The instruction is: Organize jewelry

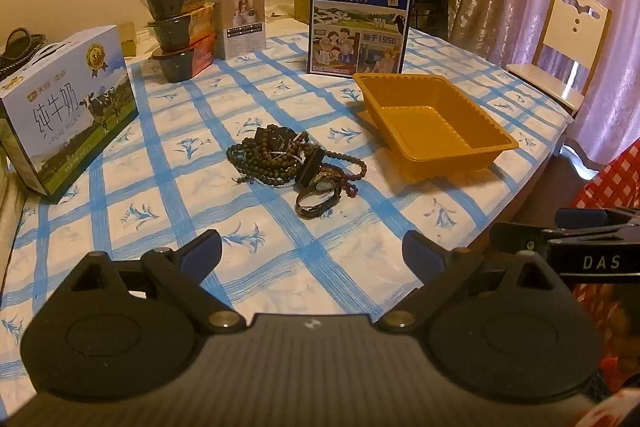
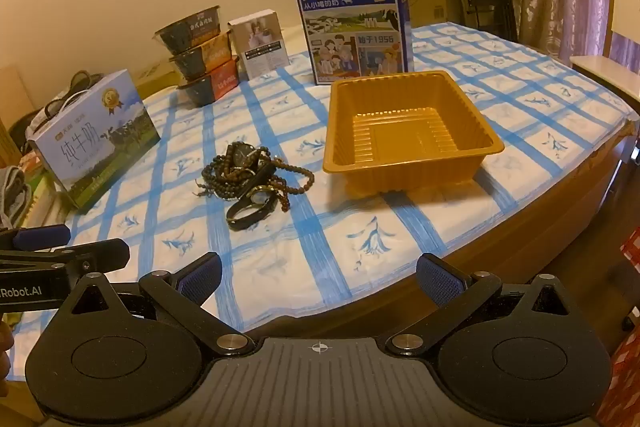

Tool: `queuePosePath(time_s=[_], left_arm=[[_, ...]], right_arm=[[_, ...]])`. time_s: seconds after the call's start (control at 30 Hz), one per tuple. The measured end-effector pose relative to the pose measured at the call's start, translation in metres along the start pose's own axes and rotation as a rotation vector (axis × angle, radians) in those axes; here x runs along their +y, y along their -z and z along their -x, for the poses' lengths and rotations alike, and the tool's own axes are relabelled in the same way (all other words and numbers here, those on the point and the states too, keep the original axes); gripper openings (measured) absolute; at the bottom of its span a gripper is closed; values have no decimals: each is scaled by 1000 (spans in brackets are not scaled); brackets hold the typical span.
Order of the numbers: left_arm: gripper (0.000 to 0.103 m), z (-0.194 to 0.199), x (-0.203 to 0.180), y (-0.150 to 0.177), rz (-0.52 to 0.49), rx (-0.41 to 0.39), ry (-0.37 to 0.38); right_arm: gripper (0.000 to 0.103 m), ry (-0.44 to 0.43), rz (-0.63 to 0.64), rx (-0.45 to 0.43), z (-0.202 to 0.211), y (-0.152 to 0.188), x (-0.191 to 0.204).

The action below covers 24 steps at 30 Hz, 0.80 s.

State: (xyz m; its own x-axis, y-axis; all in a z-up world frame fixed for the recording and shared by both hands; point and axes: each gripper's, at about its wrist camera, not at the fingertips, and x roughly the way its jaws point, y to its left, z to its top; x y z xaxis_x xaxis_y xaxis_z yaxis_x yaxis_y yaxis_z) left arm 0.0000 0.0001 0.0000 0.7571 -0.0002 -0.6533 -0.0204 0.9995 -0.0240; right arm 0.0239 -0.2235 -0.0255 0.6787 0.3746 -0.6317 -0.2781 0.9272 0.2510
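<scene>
A tangled pile of dark bead strings and watches (image 1: 292,159) (image 2: 250,173) lies in the middle of the blue-checked tablecloth (image 1: 168,195) (image 2: 312,227). A black bangle (image 1: 318,201) (image 2: 250,215) sits at the pile's near edge. To its right stands an empty orange plastic tray (image 1: 472,151) (image 2: 344,131). My left gripper (image 1: 312,255) hovers open over the near part of the table, short of the pile, with nothing between its fingers. My right gripper (image 2: 318,277) hangs open near the table's front edge, below the tray, also holding nothing.
A milk carton box (image 1: 68,107) (image 2: 96,143) lies at the left. An upright blue milk box (image 1: 360,19) (image 2: 352,23) stands behind the tray. Stacked food bowls (image 1: 180,27) (image 2: 200,55) and a small white box (image 1: 244,23) (image 2: 262,43) stand at the back. A chair (image 1: 568,39) is at the right.
</scene>
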Motion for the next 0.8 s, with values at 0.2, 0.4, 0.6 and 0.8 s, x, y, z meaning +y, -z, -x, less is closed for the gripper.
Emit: queuePosePath(time_s=[0.2,0.4,0.6,0.8], left_arm=[[96,0,0,0,0,0,2],[96,0,0,0,1,-1,3],[96,0,0,0,1,-1,3],[96,0,0,0,2,-1,5]], right_arm=[[103,3,3,-1,0,0,0],[103,-2,-1,1,0,0,0],[103,-1,-1,-1,0,0,1],[103,-2,0,-2,0,0,1]])
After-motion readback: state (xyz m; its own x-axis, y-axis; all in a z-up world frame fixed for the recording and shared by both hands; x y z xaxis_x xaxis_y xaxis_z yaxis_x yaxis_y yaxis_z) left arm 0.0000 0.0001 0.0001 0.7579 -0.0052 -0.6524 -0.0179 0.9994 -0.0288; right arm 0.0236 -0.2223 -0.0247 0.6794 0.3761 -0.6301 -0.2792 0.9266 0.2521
